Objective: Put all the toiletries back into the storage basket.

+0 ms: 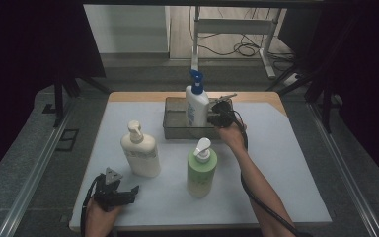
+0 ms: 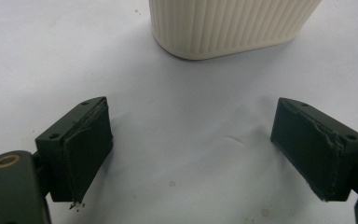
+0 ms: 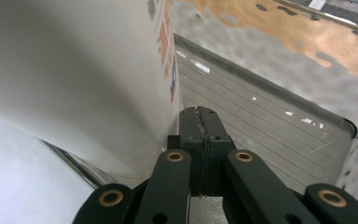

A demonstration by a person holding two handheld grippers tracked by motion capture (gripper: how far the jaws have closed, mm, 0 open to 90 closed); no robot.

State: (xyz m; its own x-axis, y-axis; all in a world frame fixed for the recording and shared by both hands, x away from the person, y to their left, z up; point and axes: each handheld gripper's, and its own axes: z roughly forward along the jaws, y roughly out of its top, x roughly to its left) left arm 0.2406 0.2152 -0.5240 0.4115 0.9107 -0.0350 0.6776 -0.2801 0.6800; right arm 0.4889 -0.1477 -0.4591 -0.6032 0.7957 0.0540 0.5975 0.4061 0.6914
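In the right gripper view we see our right gripper with its two black jaws pressed flat together, nothing between them. Just to its left stands a tall white plastic bottle with red and blue print along its edge, very close to the jaws. Both sit inside a shiny metal tray with a ribbed floor and reflective walls, its rounded corner at the right.
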